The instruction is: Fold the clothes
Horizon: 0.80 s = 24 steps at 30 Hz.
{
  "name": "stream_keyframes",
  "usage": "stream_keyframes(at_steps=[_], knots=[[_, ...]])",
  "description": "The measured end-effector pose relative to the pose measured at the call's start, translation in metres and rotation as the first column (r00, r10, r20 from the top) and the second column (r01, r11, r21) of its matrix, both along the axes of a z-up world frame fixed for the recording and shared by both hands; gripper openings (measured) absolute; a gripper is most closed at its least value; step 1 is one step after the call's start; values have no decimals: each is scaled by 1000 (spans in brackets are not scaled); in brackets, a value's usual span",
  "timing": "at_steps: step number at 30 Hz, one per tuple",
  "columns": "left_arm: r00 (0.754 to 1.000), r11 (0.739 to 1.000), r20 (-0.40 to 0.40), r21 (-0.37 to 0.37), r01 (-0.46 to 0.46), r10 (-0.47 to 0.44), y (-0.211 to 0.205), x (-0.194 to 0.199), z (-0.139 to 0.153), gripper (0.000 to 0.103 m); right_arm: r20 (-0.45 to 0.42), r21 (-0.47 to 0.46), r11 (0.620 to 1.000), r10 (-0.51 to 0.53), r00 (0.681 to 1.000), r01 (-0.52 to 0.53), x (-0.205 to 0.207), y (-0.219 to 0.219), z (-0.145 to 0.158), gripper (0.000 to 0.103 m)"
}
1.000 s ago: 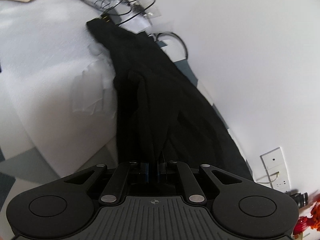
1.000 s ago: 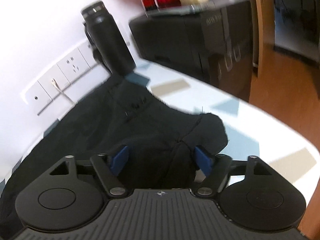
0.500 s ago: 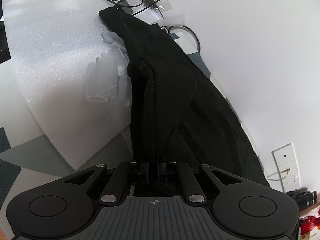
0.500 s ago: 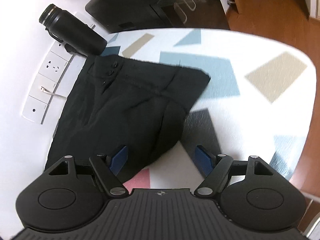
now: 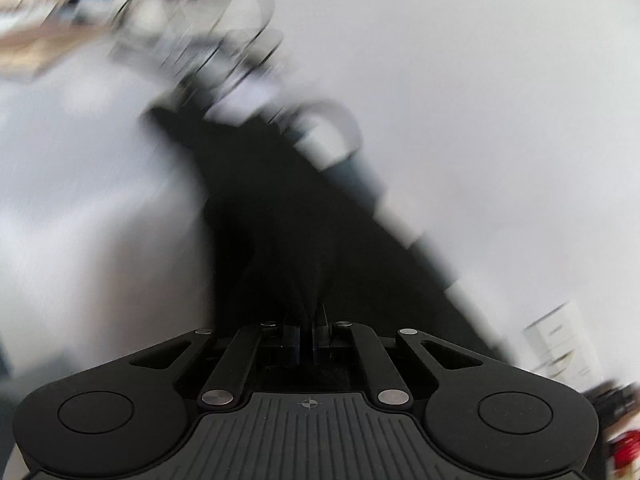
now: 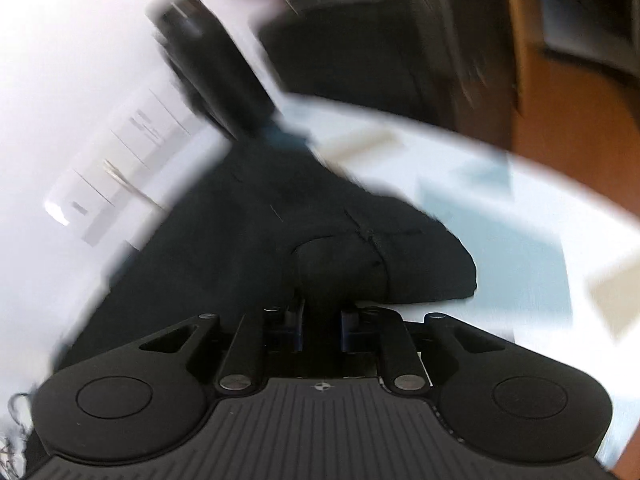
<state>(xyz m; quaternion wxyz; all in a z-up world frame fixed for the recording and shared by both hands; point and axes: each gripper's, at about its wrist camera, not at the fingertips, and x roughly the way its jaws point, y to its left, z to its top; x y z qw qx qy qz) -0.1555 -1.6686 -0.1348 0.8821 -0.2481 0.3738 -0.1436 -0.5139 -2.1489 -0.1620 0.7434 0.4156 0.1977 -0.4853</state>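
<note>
- Left wrist view is super blurry, so take this with a grain of salt. The left gripper (image 5: 306, 330) has its jaws clenched tight on a pinch of the black trousers (image 5: 296, 216), with the fabric rising out of the pads in a little tent.
- From there the garment runs away up the table (image 5: 80, 208) toward its far end, lying along the back edge next to the white wall (image 5: 460, 100). Some smeared cables (image 5: 224, 36) sit past the far tip of the cloth; I can't make out anything more about them.
- Right wrist view, also smeared: the right gripper (image 6: 322, 326) is closing, and there's a fat bunch of the black trousers (image 6: 280, 232) between the blue pads, which look like they're already pressing on it. I'd call it a grab in progress on the end near the table's front edge.
- That end of the garment is piled toward the back edge of the patterned table (image 6: 500, 248), just under the wall sockets (image 6: 120, 160), with a dark bottle (image 6: 216, 80) standing beside the cloth at the wall.
- My read on the step: both ends are now pinched, so this is the pick-up right before a fold.
- Next move probably needs both hands lifting together and keeping the fabric taut, then carrying one end over the other without dragging it into the bottle or the cables.
</note>
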Motion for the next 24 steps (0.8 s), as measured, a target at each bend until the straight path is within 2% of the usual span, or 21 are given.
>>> stream_keyframes(at_steps=[3, 6, 8, 11, 14, 17, 20, 24], knots=[[995, 998, 93, -56, -16, 21, -3, 7, 51, 4, 100, -95, 994, 55, 993, -46, -6, -12, 50, 12], [982, 989, 180, -141, -33, 58, 1, 9, 100, 4, 198, -136, 989, 77, 977, -51, -11, -26, 90, 10], [963, 987, 260, -159, -36, 77, 1, 5, 132, 4, 269, -138, 989, 90, 959, -54, -12, -37, 110, 10], [925, 983, 365, -178, -40, 104, 4, -6, 178, 4, 330, -142, 988, 99, 939, -54, -10, -52, 129, 9], [888, 975, 436, -216, -57, 149, 16, -31, 209, 4, 401, -162, 985, 116, 908, -55, -16, -54, 143, 9], [867, 962, 454, -258, -92, 204, 35, -72, 212, 4, 438, -191, 978, 160, 885, -83, -34, -45, 151, 9], [865, 959, 436, -239, -154, 248, 57, -128, 187, 4, 413, -173, 977, 190, 891, -128, -59, -35, 142, 9], [871, 952, 386, -174, -253, 302, 77, -217, 141, 4, 299, -93, 982, 185, 936, -164, -92, -23, 110, 8]])
